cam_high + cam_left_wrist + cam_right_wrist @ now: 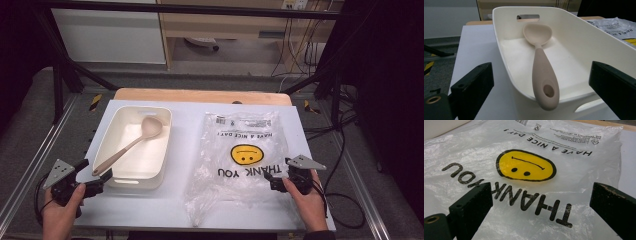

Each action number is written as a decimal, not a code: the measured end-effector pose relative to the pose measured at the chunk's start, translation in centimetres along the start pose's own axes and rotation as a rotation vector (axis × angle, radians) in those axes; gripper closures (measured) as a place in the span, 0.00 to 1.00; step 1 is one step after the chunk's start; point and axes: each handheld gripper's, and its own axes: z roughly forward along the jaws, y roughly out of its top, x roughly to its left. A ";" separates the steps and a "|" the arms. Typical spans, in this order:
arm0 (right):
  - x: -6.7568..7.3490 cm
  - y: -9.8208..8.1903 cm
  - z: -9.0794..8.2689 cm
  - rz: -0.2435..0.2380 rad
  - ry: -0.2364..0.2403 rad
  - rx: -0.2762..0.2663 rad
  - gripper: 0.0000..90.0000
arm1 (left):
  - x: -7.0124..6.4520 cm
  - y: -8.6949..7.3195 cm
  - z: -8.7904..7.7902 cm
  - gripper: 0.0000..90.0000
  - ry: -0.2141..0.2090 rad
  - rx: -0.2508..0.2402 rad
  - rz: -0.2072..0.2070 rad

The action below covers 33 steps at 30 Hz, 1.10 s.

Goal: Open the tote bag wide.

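High view shows left claw (92, 187) wide, holding nothing, just short of the near end of the spoon (131, 145). Lies slantwise in the white bin (114, 175), that spoon, bowl toward the far wall, handle tip resting on and poking past the near rim. Seen from the left gripper view, handle end (547, 92) sits between the open jaws but ahead of them, untouched. Right claw (276, 181) likewise wide and empty, at the right edge of the plastic bag (240, 155), flat on the tabletop (190, 125) with its print upside down to the person.

Likely step: taking the spoon by its handle, perhaps for bagging. For a clean grip: ease forward until the thick part of the handle, beyond the hanging hole, sits between the pads; keep clear of the bin rim below, or the bin may be pinched or dragged along. Close squarely, since a rounded, smooth handle may twist. Lift tip-first to clear the wall. Bag film looks thin and slippery; pinch one layer only.
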 end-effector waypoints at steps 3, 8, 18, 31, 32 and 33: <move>0.1 0.2 0.0 0.003 -0.003 0.007 0.05 | 0.0 0.0 0.0 0.06 -0.001 0.001 -0.002; 0.3 0.4 0.0 -0.003 -0.012 0.015 0.05 | 0.1 0.0 -0.1 0.06 0.002 -0.004 -0.006; -2.2 3.1 -1.0 0.022 -0.086 0.000 0.10 | 0.2 -0.1 0.1 0.06 0.004 0.002 -0.011; -6.6 5.2 2.7 0.053 -0.158 0.043 0.42 | 0.3 -0.2 0.1 0.06 0.021 0.012 -0.011; -6.9 5.2 3.2 0.049 -0.165 0.054 0.43 | 0.3 -0.2 0.1 0.06 0.024 0.011 -0.012; -7.2 5.2 3.8 0.050 -0.171 0.056 0.44 | 0.3 -0.2 0.1 0.06 0.028 0.010 -0.014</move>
